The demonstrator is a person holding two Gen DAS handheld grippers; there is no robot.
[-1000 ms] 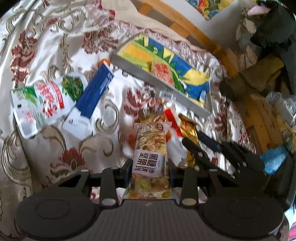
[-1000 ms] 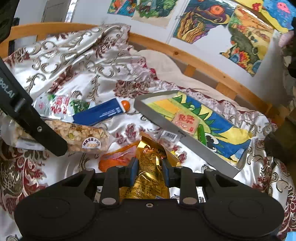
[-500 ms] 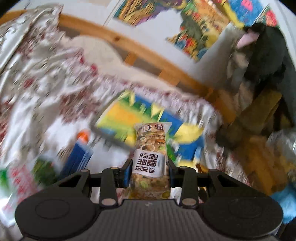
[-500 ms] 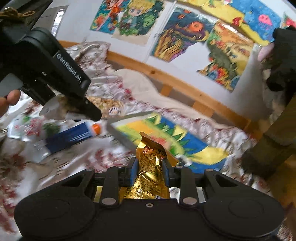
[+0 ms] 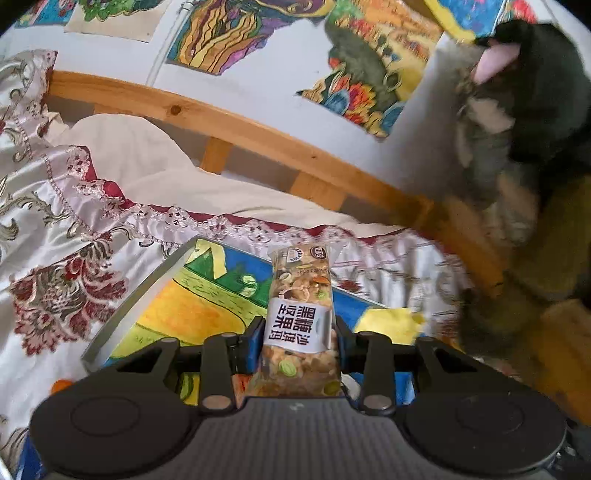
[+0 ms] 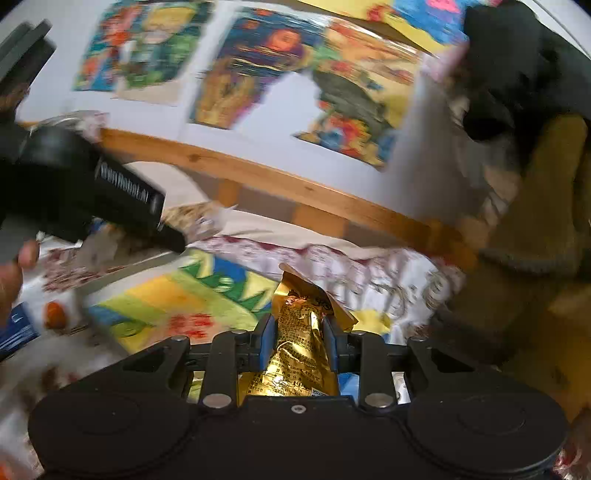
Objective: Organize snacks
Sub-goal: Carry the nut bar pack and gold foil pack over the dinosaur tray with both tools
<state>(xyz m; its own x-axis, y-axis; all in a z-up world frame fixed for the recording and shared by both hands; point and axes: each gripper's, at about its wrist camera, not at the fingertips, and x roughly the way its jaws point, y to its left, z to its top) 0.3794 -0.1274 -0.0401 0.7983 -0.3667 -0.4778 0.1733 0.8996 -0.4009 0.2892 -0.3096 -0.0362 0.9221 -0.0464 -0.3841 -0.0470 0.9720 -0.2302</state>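
Both grippers point slightly downward over the bed. The left gripper [image 5: 299, 332] clamps a clear nut bar [image 5: 301, 325] upright above the painted tray [image 5: 177, 310] near the bed's far edge; the right gripper [image 6: 299, 339] clamps a crinkled gold packet [image 6: 299, 350]. A second ago both hung over the snack pile on the bedspread [image 5: 66, 229].

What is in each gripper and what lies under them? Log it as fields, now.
left gripper: shut on the nut bar, a clear wrapper with a white label
right gripper: shut on the gold packet, crinkled foil
below: painted tray with grey rim, lying on the floral bedspread
tray contents: one small red-and-white packet; the rest is hidden by the grippers
background: wooden bed rail, paintings on the wall
sharpness: right wrist view is motion-blurred
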